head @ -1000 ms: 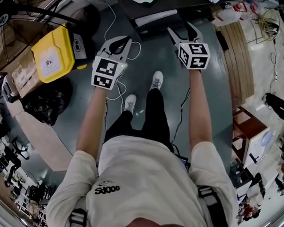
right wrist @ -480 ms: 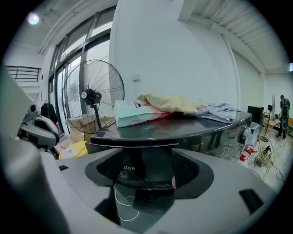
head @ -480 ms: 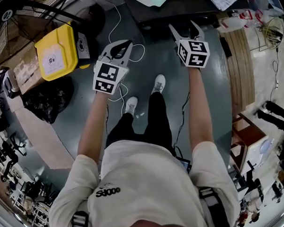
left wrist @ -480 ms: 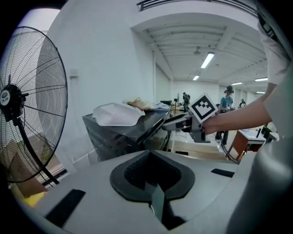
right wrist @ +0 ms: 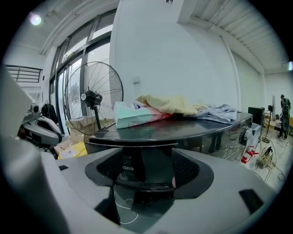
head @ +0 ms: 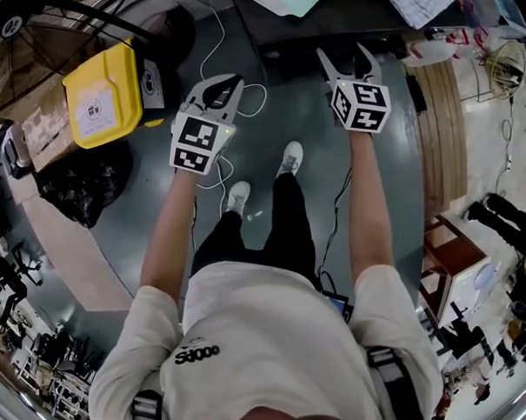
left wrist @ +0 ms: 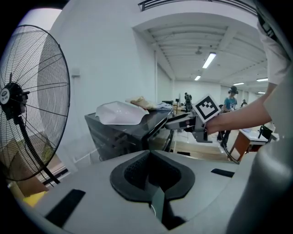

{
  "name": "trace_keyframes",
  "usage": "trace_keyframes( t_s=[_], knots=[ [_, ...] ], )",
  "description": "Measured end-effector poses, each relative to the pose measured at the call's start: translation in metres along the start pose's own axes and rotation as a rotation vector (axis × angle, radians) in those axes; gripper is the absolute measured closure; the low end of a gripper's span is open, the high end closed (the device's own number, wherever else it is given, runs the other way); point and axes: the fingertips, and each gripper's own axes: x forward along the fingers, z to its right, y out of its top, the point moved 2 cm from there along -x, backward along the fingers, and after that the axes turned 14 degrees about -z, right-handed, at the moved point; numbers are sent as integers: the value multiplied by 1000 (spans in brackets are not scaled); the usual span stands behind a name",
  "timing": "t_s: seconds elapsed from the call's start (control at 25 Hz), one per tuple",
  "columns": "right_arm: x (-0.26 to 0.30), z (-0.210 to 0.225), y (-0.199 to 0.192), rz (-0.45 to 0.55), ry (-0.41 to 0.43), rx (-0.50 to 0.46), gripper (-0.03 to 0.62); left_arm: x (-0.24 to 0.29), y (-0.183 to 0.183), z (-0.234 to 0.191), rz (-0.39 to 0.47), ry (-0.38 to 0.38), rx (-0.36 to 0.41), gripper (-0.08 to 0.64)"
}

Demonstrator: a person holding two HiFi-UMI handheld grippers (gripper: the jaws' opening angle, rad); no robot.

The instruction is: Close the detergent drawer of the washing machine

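Observation:
The dark washing machine (head: 288,27) stands ahead of me, with cloths and a pale bag on top. My right gripper (head: 343,52) is open, its fingers spread right at the machine's front edge. In the right gripper view (right wrist: 149,160) a dark front panel (right wrist: 137,171) lettered "dea" fills the gap between the jaws; I cannot make out the drawer's outline. My left gripper (head: 236,80) is shut on nothing and hangs over the floor, left of the machine. The left gripper view (left wrist: 149,153) shows the machine (left wrist: 123,135) and the right gripper (left wrist: 171,122) at its front corner.
A yellow box (head: 98,97) and a black bag (head: 77,184) lie on the floor at the left. A big standing fan (left wrist: 27,105) is beside them. A white cable (head: 221,172) runs past my feet. Wooden boards (head: 446,108) stand at the right.
A pale strip that jutted from the machine's front edge a second ago no longer shows. The right gripper has moved a little further forward to that edge. The left gripper has hardly moved.

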Motion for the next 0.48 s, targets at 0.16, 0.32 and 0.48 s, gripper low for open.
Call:
trace_keyframes(
  t_s=[0.16, 0.32, 0.48],
  knots=[
    [1, 2, 0, -1, 0, 0, 302, 4, 5, -4, 3, 6, 2, 541],
    [2, 4, -1, 18, -7, 0, 298, 5, 6, -7, 1, 12, 1, 541],
    [3, 5, -2, 32, -6, 1, 296, 7, 7, -12, -7, 18, 4, 541]
  ],
)
